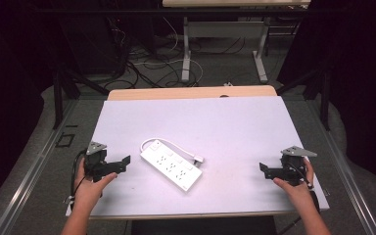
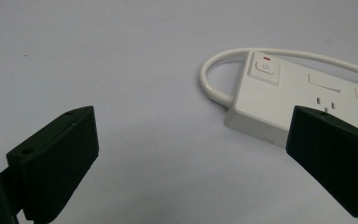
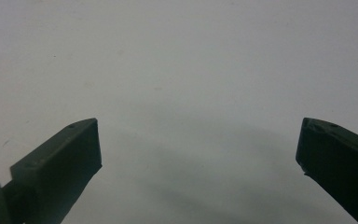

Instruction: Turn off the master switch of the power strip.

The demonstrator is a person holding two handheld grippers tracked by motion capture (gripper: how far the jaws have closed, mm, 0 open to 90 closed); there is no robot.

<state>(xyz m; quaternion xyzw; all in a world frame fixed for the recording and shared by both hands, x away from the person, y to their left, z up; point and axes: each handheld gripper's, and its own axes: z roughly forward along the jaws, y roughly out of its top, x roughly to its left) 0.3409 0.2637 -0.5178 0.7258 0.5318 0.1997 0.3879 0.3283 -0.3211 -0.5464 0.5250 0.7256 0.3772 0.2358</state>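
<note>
A white power strip (image 1: 171,167) lies at an angle in the middle of the white table (image 1: 225,122), its white cable (image 1: 169,142) looping round to a plug (image 1: 199,159) beside it. In the left gripper view the power strip (image 2: 279,98) shows its switch (image 2: 265,67) and curled cable (image 2: 209,74). My left gripper (image 1: 120,164) stands open just left of the strip, jaws wide apart over bare table (image 2: 168,154). At the table's right side, well away from the strip, my right gripper (image 1: 267,169) is also open, nothing between its jaws (image 3: 196,154).
The table's front edge (image 1: 191,214) runs close under both hands. Beyond the far edge are a desk frame (image 1: 223,49), floor cables (image 1: 147,68) and dark stands at either side.
</note>
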